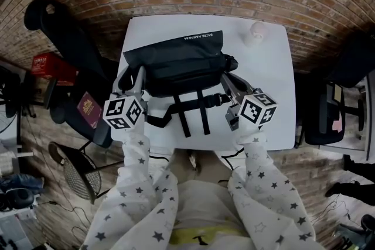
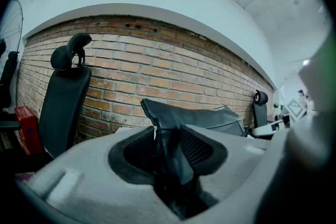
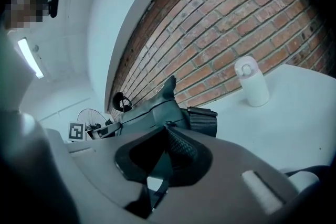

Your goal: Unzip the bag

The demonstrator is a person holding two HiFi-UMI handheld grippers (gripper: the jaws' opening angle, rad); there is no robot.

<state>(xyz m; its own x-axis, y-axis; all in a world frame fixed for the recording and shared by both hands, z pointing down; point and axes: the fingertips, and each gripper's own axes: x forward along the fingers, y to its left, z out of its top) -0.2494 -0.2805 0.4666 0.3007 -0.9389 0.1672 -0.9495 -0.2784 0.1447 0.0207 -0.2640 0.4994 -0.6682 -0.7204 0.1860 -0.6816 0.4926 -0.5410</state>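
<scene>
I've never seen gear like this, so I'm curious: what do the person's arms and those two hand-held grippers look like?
Both sleeves are pale fabric dotted with dark stars. The left gripper and right gripper have grey bodies. Each carries a white cube printed with black square markers. Their jaws end in black pads with a fine textured surface.

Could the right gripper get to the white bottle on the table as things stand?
Not at once, probably: the right gripper is shut on a thin dark part of the bag. The table toward the white bottle looks bare, so once released the way seems free.
</scene>
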